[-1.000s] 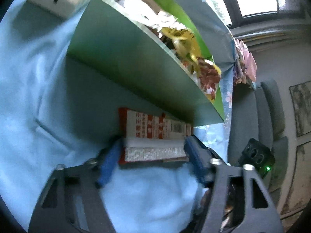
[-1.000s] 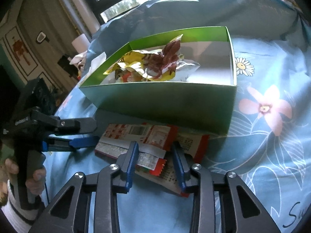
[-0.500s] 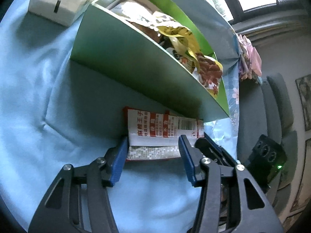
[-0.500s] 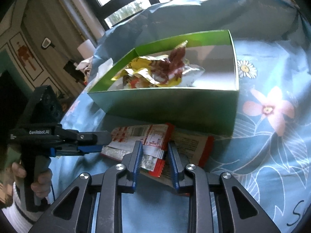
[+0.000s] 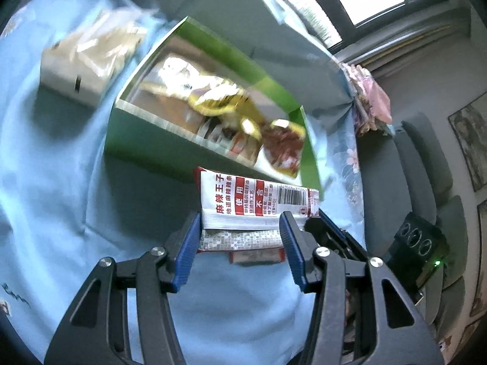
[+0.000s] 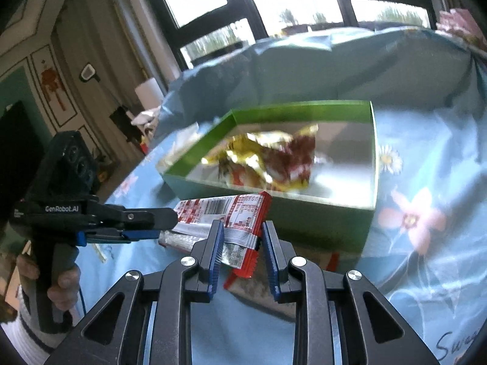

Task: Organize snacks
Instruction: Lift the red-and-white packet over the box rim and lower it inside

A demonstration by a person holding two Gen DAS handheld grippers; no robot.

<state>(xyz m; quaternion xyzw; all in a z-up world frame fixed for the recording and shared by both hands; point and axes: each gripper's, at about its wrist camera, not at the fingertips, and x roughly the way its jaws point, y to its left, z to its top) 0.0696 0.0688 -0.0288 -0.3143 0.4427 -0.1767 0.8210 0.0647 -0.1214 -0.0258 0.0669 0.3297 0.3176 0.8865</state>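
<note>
A red and white snack packet (image 5: 255,203) is held off the blue cloth by both grippers, one at each end. My left gripper (image 5: 240,237) is shut on its left end; the packet (image 6: 225,216) also shows in the right wrist view, where my right gripper (image 6: 242,243) is shut on its red crimped end. The left gripper (image 6: 146,225) shows there from the side. A second packet (image 5: 257,256) lies on the cloth below. The green box (image 6: 373,158) with several snack bags (image 6: 274,158) stands just behind; it also shows in the left wrist view (image 5: 137,140).
A white tissue box (image 5: 82,60) stands on the cloth left of the green box. The flowered blue cloth (image 6: 426,188) covers the table. A grey sofa (image 5: 426,167) is beyond the table's right edge.
Both grippers have risen with the packet, lifting it off the cloth to about the height of the box's rim. A second packet now shows underneath.
</note>
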